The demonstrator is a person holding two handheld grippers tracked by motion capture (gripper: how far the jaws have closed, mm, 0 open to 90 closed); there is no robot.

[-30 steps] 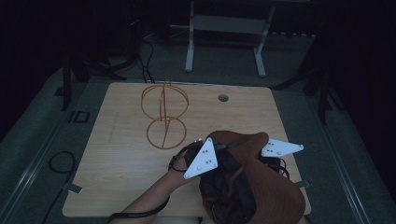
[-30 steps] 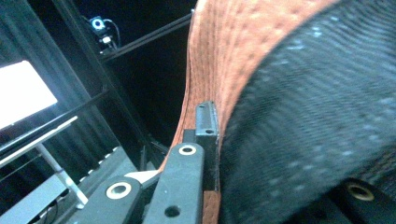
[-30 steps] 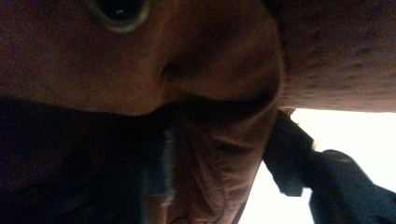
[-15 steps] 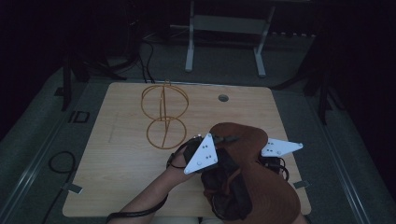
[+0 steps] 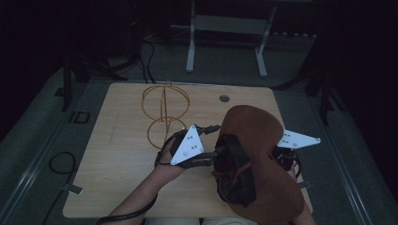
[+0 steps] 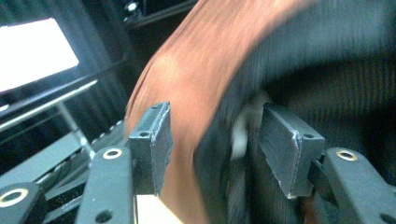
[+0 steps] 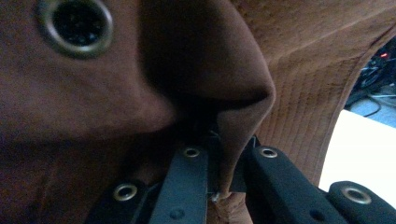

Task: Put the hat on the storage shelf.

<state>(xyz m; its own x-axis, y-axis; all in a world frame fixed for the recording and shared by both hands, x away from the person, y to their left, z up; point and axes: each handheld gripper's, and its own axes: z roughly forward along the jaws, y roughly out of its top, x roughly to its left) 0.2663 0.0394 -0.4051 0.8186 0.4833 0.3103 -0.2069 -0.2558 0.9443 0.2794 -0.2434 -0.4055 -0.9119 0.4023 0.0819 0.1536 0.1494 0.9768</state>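
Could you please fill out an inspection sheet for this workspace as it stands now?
Surface: wooden table, with a round grommet near its far edge.
Job's things: brown hat, held up; gold wire stand, upright.
Clutter: nothing seen.
Grippers: left gripper open around the hat's brim; right gripper shut on a fold of the hat.
Cables: black cable looped on the floor.
Surroundings: dark room; metal frame beyond the table.
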